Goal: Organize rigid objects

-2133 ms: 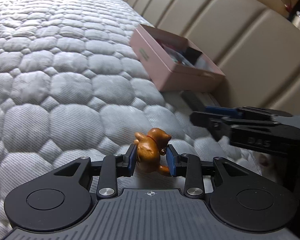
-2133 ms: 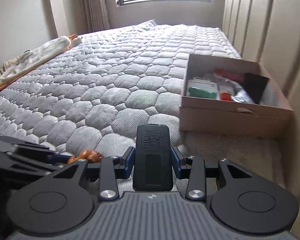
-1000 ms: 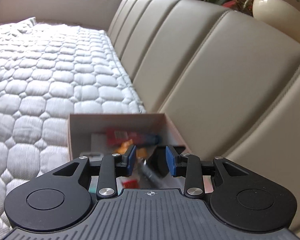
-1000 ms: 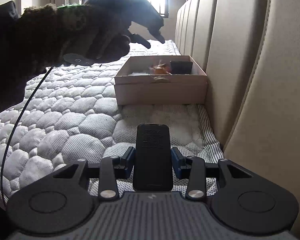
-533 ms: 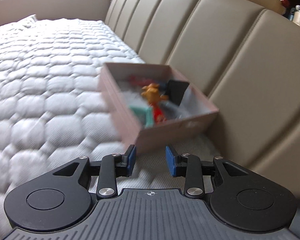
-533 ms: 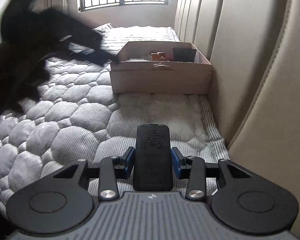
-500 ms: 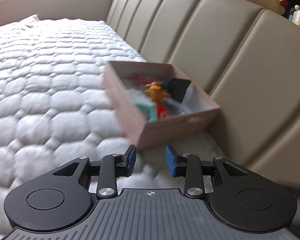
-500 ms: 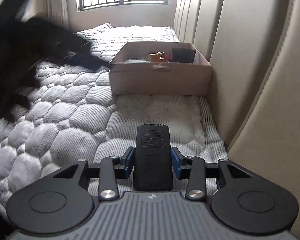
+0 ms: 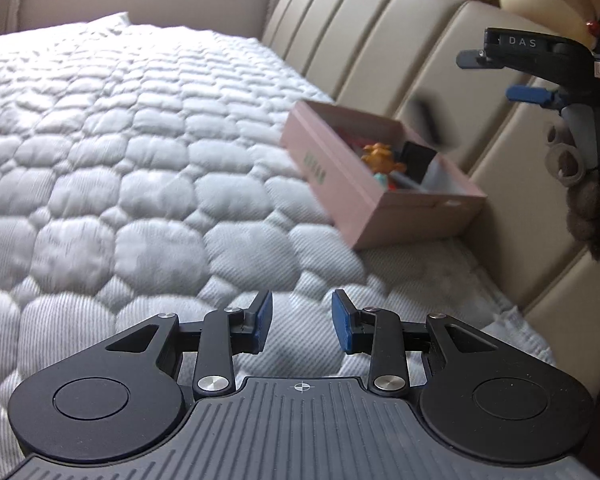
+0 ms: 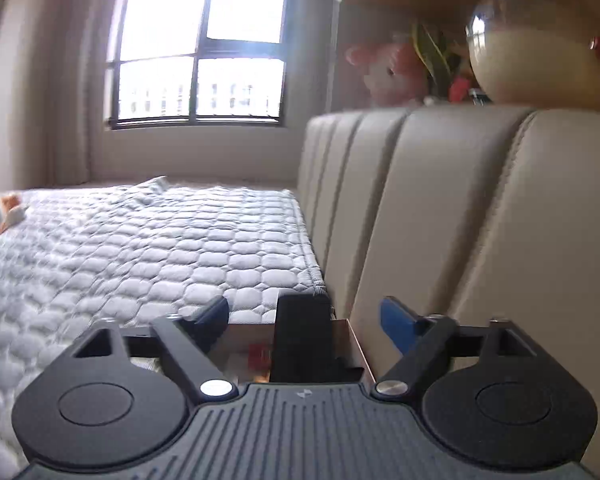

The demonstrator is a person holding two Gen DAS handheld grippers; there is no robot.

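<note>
Now right gripper (image 10: 304, 316) released above pink box (image 9: 364, 196), black remote (image 9: 434, 124) blurred in the air, left gripper (image 9: 302, 322) released, empty, low over the bed (image 9: 120, 152).

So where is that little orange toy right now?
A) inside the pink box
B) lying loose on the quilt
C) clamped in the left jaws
A: the orange toy sits inside the pink box by the headboard, and the left gripper has its jaws open with nothing between them.
</note>
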